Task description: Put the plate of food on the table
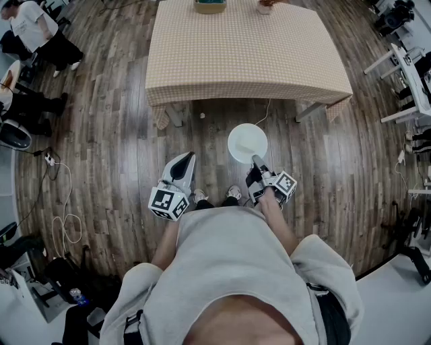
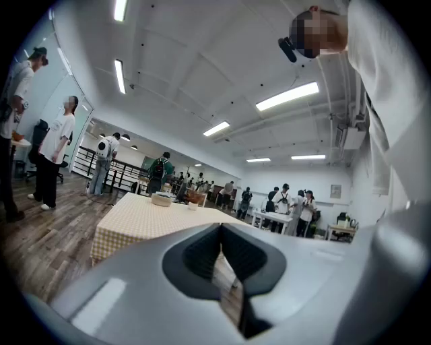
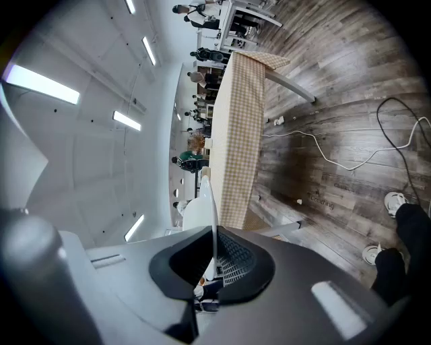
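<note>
While the right tool (image 1: 256,160) holds the round white plate (image 1: 247,143) by its near rim, the plate is carried roughly level above the brown wood-plank floor (image 1: 114,135). It is in front of the person's shoes and short of the near edge of the rectangular surface covered with a beige checked cloth (image 1: 242,54). The plate does not touch the surface.

Right tool: in the right gripper view, the right tool (image 3: 214,246) has both dark pads closed on the plate (image 3: 195,212). The plate appears edge-on as a thin white line running out between the jaws. The cloth-covered surface (image 3: 239,135) lies beyond it, well apart.

Left tool: in the head view, the left tool (image 1: 188,159) is beside the right tool, to the left of the plate and apart from it. In the left gripper view, the left tool (image 2: 221,230) has its jaws drawn together at the tips, with nothing between them. It points toward the surface (image 2: 155,219).

Surface contents: a shallow tan bowl (image 1: 210,7) stands at the far edge of the cloth, and a second small item (image 1: 266,7) stands to its right. What the second item is cannot be made out.

Surroundings: a white cable (image 1: 64,222) lies looped on the floor at the left.
</note>
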The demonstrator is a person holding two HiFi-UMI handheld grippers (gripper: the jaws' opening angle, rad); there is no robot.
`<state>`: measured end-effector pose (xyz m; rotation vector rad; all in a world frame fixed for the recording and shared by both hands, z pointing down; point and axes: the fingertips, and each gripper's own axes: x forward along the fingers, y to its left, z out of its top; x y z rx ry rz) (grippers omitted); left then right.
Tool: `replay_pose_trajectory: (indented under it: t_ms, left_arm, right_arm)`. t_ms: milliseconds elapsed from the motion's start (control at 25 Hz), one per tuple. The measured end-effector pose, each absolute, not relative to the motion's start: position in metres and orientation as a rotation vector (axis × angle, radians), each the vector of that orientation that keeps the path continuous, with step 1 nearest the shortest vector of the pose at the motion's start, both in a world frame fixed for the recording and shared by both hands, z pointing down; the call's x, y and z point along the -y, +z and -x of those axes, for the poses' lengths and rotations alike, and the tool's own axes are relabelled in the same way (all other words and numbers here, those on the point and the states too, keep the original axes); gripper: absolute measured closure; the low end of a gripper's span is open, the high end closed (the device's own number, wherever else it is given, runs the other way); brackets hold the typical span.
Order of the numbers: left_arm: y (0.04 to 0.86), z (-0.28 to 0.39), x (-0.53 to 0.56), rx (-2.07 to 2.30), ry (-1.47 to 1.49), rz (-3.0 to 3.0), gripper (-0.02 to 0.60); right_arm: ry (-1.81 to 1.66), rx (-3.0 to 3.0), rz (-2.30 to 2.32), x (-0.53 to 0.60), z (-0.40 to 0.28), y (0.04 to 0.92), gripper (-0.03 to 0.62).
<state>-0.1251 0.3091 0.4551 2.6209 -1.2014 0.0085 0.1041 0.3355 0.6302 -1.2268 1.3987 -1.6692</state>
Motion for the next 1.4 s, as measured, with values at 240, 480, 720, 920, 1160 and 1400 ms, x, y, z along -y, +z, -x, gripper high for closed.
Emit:
replay_pose_trajectory:
  t_ms: [240,480,720,920,1160,1400]
  left_arm:
    - [0.459,0.113,-0.312,1.179,0.016,-2.625,0.572]
    - [0.460,0.105,-0.322,1.185,0.025,-2.621,0.572]
    - [0.464,0.100,-0.325,1.194,0.033,-2.609,0.572]
    - [0.469,0.093,-0.327,1.225,0.041,-2.583,0.571]
    - [0.473,0.079,-0.327,1.265,0.051,-2.558,0.572]
    - [0.475,0.053,-0.324,1.295,0.055,-2.550,0.572]
  right_arm:
    - [-1.672,-1.404,1.231,-0.337,-0.110,0.633,0.586]
    - [-1.685,-1.429,1.220,-0.343,-0.114,0.633,0.585]
    - [-1.687,-1.442,1.192,-0.342,-0.118,0.632,0.582]
    - [-1.696,-1.469,1.194,-0.338,-0.131,0.632,0.582]
    - [-1.710,-1.476,1.176,-0.330,-0.151,0.633,0.582]
    - [-1.720,-1.521,1.143,-0.319,-0.173,0.633,0.582]
